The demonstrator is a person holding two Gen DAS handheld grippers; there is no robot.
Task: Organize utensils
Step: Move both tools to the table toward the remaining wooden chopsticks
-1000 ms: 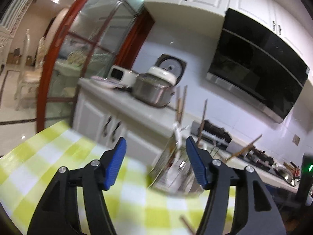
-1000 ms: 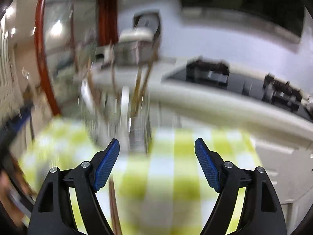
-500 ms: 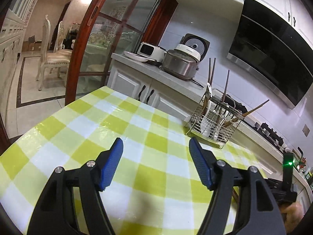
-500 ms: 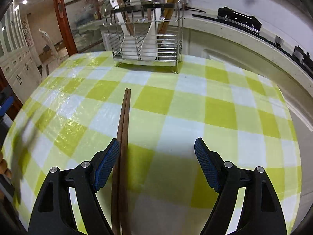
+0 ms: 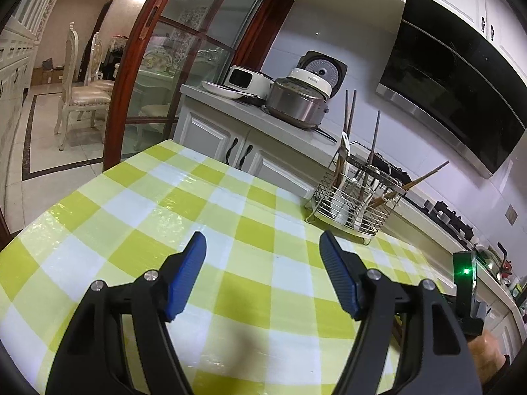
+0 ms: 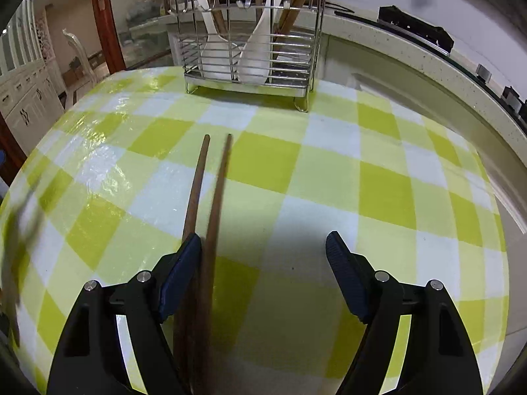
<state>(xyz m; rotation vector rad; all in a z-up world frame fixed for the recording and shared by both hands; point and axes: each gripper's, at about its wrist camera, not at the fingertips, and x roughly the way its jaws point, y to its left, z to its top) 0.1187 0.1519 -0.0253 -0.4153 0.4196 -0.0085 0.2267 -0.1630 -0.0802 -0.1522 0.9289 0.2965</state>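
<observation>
Between the right gripper's fingers: right gripper (image 6: 263,247) stood wide apart over the table (image 6: 378,181); a pair of brown chopsticks (image 6: 214,191) lay on the checked cloth just inside its left finger, tips pointing ahead toward the rack, gripped by neither pad.
Ahead of the right gripper: wire utensil rack (image 6: 250,52) stood at the table's far edge, holding two white spoons (image 6: 257,49) and wooden sticks.
Left gripper: left gripper (image 5: 263,247) had just been opening and stood wide, with only bare cloth between its fingers.
Left view only: rack (image 5: 354,199) sat ahead and to the right; beyond it a rice cooker (image 5: 301,98), a black range hood (image 5: 451,85) and a dining chair (image 5: 80,89).
Right view only: the chopsticks on the table; the left view did not show them.
Writing: small lettering on the cooker lid, too small to read.
</observation>
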